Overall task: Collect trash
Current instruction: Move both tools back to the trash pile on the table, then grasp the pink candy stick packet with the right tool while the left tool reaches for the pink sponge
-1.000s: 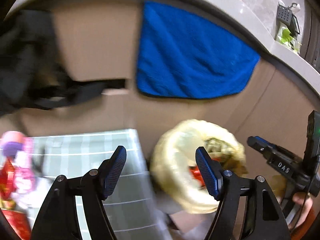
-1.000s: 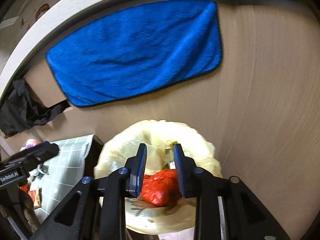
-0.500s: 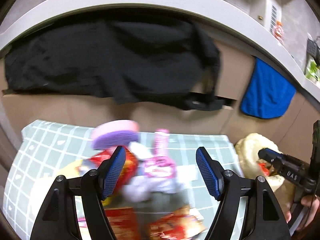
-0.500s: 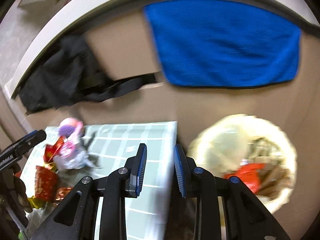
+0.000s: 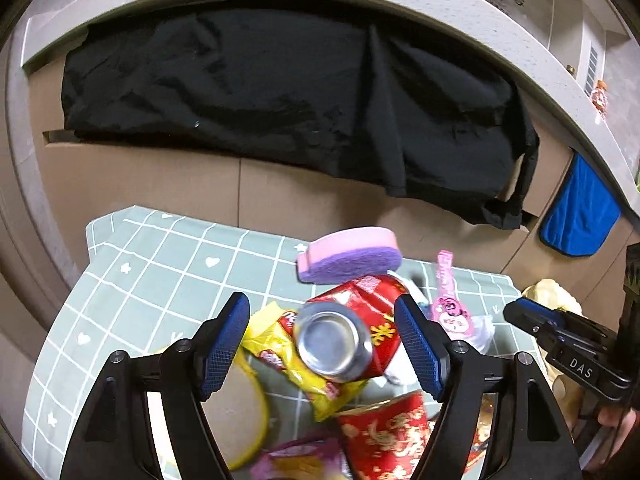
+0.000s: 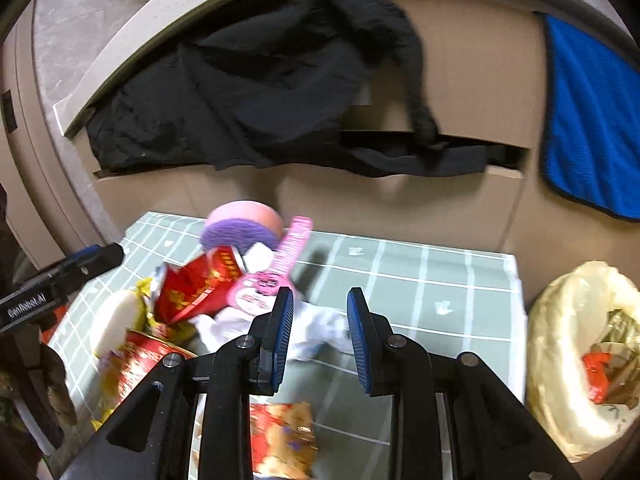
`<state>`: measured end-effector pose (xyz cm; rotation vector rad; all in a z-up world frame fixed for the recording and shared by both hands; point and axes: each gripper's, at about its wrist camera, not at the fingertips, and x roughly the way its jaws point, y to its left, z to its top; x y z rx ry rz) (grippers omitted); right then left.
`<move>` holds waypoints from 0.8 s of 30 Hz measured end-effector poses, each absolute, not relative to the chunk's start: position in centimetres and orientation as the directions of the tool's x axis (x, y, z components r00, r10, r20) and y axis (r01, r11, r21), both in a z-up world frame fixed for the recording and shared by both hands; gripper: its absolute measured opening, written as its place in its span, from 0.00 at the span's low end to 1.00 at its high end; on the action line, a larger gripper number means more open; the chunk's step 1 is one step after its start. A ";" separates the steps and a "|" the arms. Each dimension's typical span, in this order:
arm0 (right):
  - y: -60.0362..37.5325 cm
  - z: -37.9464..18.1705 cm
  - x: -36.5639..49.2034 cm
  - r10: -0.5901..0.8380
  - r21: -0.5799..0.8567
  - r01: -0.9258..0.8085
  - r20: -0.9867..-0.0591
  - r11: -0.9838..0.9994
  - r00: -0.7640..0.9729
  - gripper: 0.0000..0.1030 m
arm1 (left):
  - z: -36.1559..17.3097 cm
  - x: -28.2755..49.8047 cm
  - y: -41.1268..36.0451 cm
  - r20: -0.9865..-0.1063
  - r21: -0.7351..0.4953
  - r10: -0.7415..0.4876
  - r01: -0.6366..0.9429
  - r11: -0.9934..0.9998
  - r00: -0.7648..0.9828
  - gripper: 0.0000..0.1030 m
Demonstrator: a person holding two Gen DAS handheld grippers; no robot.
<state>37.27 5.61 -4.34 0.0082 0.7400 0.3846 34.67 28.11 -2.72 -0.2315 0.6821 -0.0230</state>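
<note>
Two handheld grippers, both tilted downward over a low table [image 5: 168,248] covered in a pale green checked cloth, with a heap of litter on it.

Left gripper [image 5: 322,346]: fingers spread wide, nothing pinched. Directly between the blue pads, lower down, a crushed red drink can [image 5: 346,330] lying with its silver end toward the camera. Just left of the can, close to the left pad, a yellow snack wrapper [image 5: 276,340]. Beyond the fingertips, a pink and purple sponge [image 5: 348,256] perched on the pile. Past the right pad, a pink toy guitar [image 5: 448,304]. Below the can, near the base of the fingers, a red and gold wrapper [image 5: 384,432]. At the far right edge, the other gripper, black, jutting in at about the same height.

Right gripper [image 6: 320,340]: fingers partly apart with a clear gap, holding nothing. In the gap and just beyond the tips, a crumpled white tissue [image 6: 320,332] on the cloth; no contact visible. Left of the left pad, the same heap of can, sponge and guitar, blurred. Low between the finger bases, a red and gold packet [image 6: 282,436]. Well to the right of the right pad, off the table's edge, a bin lined with a yellowish bag [image 6: 560,364], rubbish already inside.

Behind it all, a black cloth [image 5: 280,92] and a blue towel [image 6: 592,120] draped over a tan cabinet front.
</note>
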 end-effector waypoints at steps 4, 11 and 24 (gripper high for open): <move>7.7 -4.9 38.2 0.365 0.140 -0.374 -0.671 0.917 0.645 0.26 | -3.4 35.1 29.1 -0.630 -0.242 -0.108 -0.062 0.968 0.769 0.73; 11.4 -6.9 40.4 0.315 0.056 -0.400 -0.720 0.915 0.619 0.27 | -4.5 35.1 31.0 -0.645 -0.282 -0.109 -0.102 0.954 0.757 0.73; 10.8 -7.6 41.0 0.236 -0.048 -0.407 -0.751 0.912 0.617 0.34 | -5.6 38.0 29.0 -0.684 -0.319 -0.228 -0.003 0.948 0.692 0.73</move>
